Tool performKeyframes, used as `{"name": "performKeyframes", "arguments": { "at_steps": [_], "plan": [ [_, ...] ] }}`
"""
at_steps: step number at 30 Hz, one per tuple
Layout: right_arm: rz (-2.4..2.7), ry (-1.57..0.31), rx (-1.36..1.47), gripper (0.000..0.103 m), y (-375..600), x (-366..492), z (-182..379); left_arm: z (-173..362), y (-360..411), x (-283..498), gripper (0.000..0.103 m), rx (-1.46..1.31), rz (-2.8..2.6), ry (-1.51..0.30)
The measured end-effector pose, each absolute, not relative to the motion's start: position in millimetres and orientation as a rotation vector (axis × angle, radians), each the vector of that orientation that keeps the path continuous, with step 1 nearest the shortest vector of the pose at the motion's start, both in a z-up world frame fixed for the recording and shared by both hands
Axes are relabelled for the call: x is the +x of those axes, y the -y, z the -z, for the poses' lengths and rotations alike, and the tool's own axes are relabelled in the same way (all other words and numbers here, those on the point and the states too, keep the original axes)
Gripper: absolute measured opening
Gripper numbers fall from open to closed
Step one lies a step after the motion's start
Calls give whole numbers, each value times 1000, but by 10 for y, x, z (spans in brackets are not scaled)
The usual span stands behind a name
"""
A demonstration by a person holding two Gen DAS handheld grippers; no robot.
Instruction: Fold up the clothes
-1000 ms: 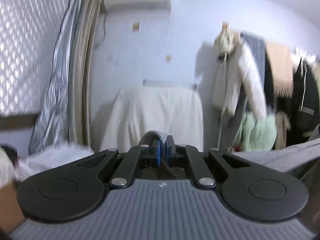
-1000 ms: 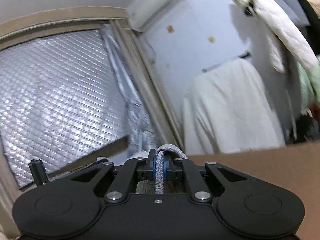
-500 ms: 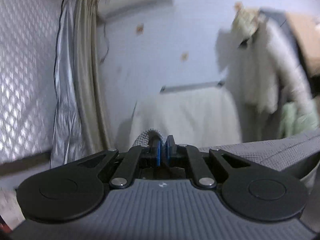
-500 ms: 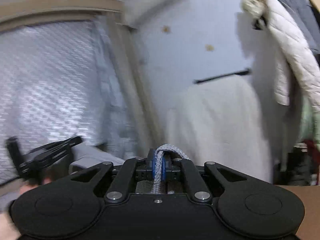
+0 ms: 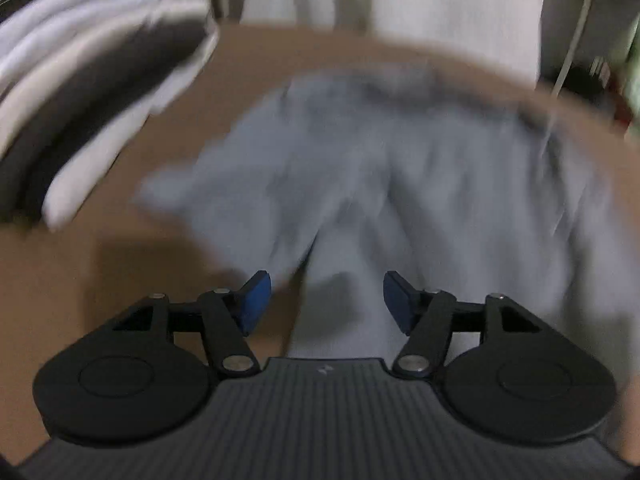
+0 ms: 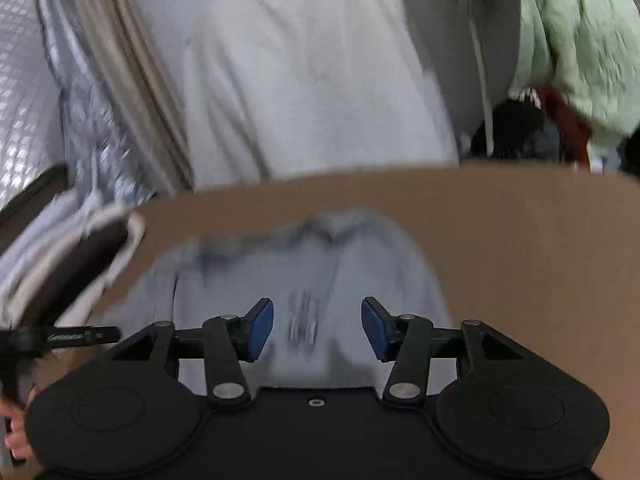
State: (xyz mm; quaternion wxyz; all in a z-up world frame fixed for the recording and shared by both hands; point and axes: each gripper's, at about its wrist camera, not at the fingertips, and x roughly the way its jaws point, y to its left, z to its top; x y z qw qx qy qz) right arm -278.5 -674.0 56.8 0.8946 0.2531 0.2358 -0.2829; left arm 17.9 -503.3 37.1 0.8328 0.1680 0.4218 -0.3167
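Left of the grey garment (image 5: 400, 168), folded clothes (image 5: 80, 100) are sitting stacked. Both the left gripper (image 5: 326, 300) and right gripper (image 6: 317, 330), clamped on fabric a second ago, are now standing apart: the garment is lying released on the brown table (image 6: 520, 240), probably ready for folding. Blur is hiding its long axis and which way it points.

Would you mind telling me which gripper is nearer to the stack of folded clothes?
Left. The left gripper hangs open just right of the stack, over the grey garment. The right gripper, also open, sits farther right, beyond the left one.
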Motion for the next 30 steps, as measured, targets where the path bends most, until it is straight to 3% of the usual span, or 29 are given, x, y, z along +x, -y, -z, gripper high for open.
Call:
{"name": "performKeyframes", "arguments": {
  "at_steps": [7,9,14,17,19,22,26,28,29,30],
  "plan": [
    [612,-512,695,57,6208,-3263,55,-254,4549,-35,78,317,686,-913],
    [583,-502,776,64,6154,-3383,203,-282,4541,-83,84,307,701,-896],
    [565,-492,916,65,6163,-3427,443,-223,4650,-119,87,318,770,-902],
    [617,-427,966,67,6296,-3435,501,-99,4724,-87,101,320,859,-1015],
    [645,-426,957,67,6389,-3398,526,52,4802,-112,101,392,892,-1080],
    [654,-444,880,67,6492,-3229,482,118,4870,-248,103,537,883,-967],
    [596,-411,754,67,6577,-3031,319,68,4826,-132,103,444,853,-978],
    [605,-418,673,55,6578,-2932,217,57,4760,-74,101,431,824,-945],
    [618,-433,634,21,6592,-2883,171,47,4710,-55,86,432,815,-913],
    [647,-468,600,6,6627,-2835,134,36,4660,-37,66,433,805,-881]
  ]
}}
